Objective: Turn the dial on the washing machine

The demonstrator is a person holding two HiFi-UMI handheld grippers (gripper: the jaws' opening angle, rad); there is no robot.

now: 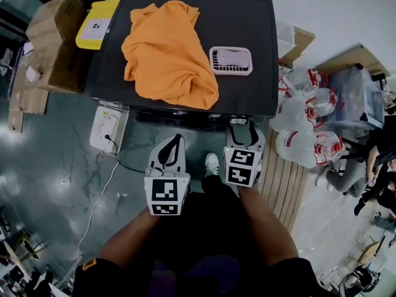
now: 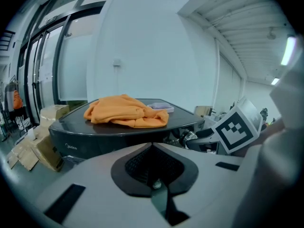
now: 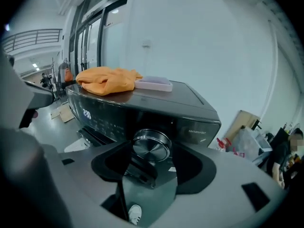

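The left gripper [image 1: 175,142] hangs just short of the washing machine's [image 1: 244,23] front, its grey jaws pressed together on nothing. The right gripper [image 1: 239,127] is at the front panel, near the machine's right front corner. Its jaws are spread, and the dial [image 3: 151,147] sits between them, a round knob of brushed, shiny metal. The dark pads stand clear of its rim on both sides. A white shoe [image 1: 211,164] shows on the glossy grey floor [image 1: 55,190] between the two grippers.

The machine's top is flat, dark and smooth. A crumpled orange cloth [image 1: 167,51] lies over its left half, hanging close to the front edge. Just right of the cloth sits a small white slotted tray [image 1: 230,60].

A white box [image 1: 107,129] with a cable lies on the floor by the left front corner. Clear water jugs [image 1: 303,125] with red caps crowd the right side. Cardboard boxes [image 1: 52,42] and a yellow bin [image 1: 97,23] stand at the far left.
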